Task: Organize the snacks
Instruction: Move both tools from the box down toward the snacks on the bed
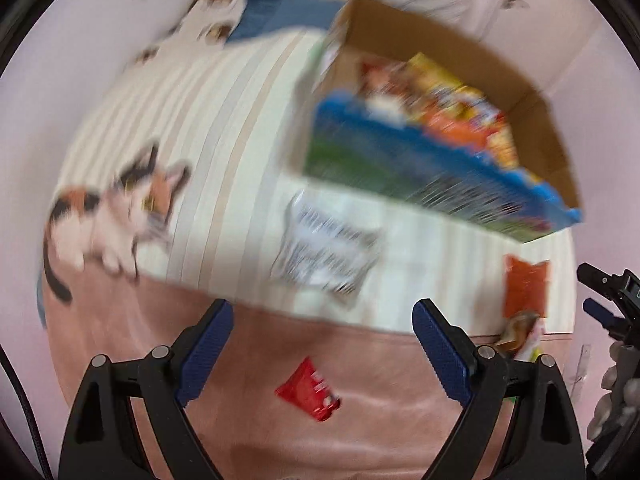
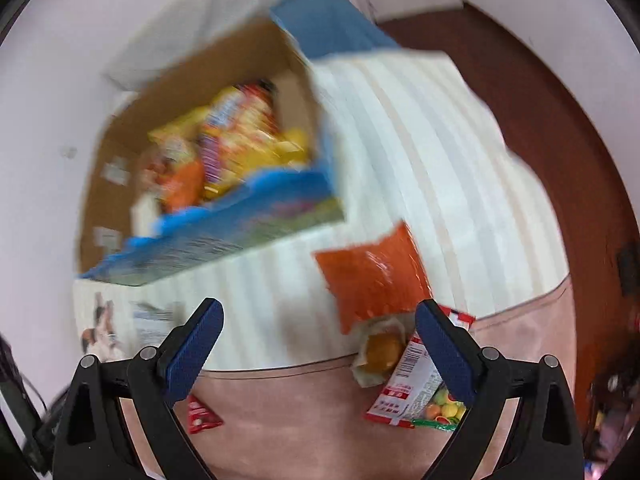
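Striped cream bedding (image 1: 224, 128) carries loose snacks; the silver crinkled packet (image 1: 326, 256) lies just ahead of the released, empty left claw (image 1: 322, 344); right claw (image 2: 318, 340) likewise released.

left gripper (image 1: 322, 316): black arms, silver screws, blue ribbed pads (image 1: 440, 354)
right gripper (image 2: 318, 316): black arms, silver screws, blue ribbed pads (image 2: 446, 350)
cable (image 1: 18, 408): dark, braided, far left

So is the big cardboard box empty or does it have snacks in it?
It has snacks in it. The open cardboard box holds yellow and orange snack packets, seen from above in both wrist views.
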`<state>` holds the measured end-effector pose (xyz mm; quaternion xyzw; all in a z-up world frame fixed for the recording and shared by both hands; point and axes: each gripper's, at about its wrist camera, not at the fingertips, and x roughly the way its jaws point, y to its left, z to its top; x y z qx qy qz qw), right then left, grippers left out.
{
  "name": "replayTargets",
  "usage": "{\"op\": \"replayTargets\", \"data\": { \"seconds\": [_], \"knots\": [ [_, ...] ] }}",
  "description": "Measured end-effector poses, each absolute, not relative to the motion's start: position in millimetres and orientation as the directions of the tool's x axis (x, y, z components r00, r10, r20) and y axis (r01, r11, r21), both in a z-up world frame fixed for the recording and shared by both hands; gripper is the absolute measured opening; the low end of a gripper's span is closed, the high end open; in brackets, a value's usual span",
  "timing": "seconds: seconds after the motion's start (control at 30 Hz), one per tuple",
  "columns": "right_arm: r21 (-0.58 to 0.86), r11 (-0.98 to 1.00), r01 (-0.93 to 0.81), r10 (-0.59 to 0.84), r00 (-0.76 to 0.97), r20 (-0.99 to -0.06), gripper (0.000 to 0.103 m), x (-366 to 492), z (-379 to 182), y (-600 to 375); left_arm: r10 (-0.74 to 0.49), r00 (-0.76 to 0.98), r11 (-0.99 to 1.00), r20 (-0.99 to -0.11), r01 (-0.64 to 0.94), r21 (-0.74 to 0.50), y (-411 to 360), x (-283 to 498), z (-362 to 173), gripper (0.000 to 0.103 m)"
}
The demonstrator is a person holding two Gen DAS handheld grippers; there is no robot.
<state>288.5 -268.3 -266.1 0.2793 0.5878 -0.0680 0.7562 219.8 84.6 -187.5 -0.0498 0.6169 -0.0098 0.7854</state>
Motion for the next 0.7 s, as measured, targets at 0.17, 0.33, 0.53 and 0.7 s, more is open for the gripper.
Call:
{"op": "replayTargets", "data": {
  "seconds": [0.17, 0.33, 0.53, 0.7],
  "knots": [
    [0.414, 0.656, 0.63, 0.321, 0.264, -0.91, 0.099, 296, -331, -297, -0.087, 0.146, 0.976, -0.985, -0.183, -0.114, 109, 222, -225, 0.092],
    [0.419, 0.519, 0.745, 0.306, 0.296, -0.905, 0.099, 295, -355, -311, -0.238, 0.099, 0.898, -0.966, -0.356, -0.257, 118, 241, -249, 0.092],
    [0.378, 0.429, 0.82, 0.281, 0.276, -0.919, 0.087, 284, -372, -325, -0.326, 0.091, 0.777, -0.941, -0.541, -0.321, 119, 269, -281, 0.092],
    [0.354, 0.524, 0.775, 0.272, 0.241, -0.932, 0.079, 285, -371, -318, -0.27, 0.078, 0.756, -0.96, -0.6, -0.262, 125, 277, -303, 0.092]
  ]
}}
